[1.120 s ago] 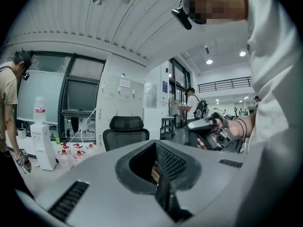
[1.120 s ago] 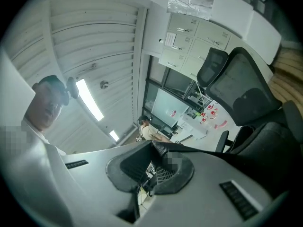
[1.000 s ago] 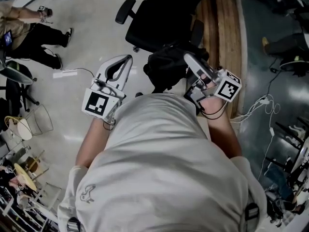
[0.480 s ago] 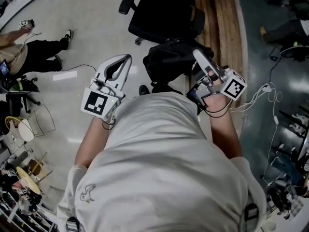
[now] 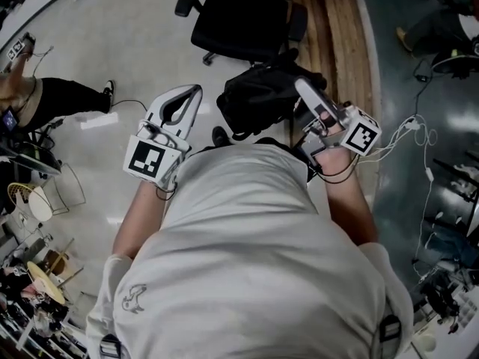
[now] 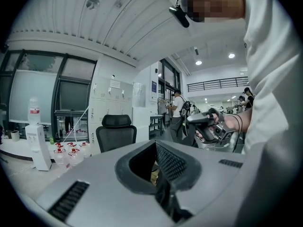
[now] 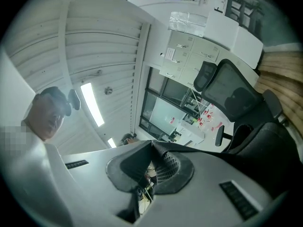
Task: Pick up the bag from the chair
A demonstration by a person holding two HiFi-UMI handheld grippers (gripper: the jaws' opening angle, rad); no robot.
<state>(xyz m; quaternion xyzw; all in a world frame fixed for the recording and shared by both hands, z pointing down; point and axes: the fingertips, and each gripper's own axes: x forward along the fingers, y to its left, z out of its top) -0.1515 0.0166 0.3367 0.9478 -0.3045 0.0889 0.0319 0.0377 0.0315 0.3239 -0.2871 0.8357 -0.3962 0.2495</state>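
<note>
The bag point(image 5: 258, 99), black and slumped, hangs on the person's side of the chair point(image 5: 239, 17), just off the front edge of its seat. It looks clear of the seat, though where the two dark shapes meet I cannot be sure they are apart.

The right gripper point(image 5: 301, 87) is at the bag's upper corner, on the side of the chair nearest the wooden strip point(image 5: 337, 36); its jaws are pressed fully together. In the right gripper view a thin dark strap point(image 7: 197, 150) runs out from the closed tips; so it seems to have the bag pinched by a strap rather than by its body, which would explain why the bag dangles and sags beneath the tips. The gripper tilts a little upward, probably so the strap cannot slide off the ends of the jaws.

The left gripper point(image 5: 198, 90) is towards the opposite side of the chair, beside the bag but not touching it; its jaws meet tip to tip with nothing between them. It appears to be held aside as a spare, out of the way of the load.

On this showing the pick is nearly complete; what remains is to carry the bag well away from the chair. The main risk is the thin strap slipping from so narrow a grip.
</note>
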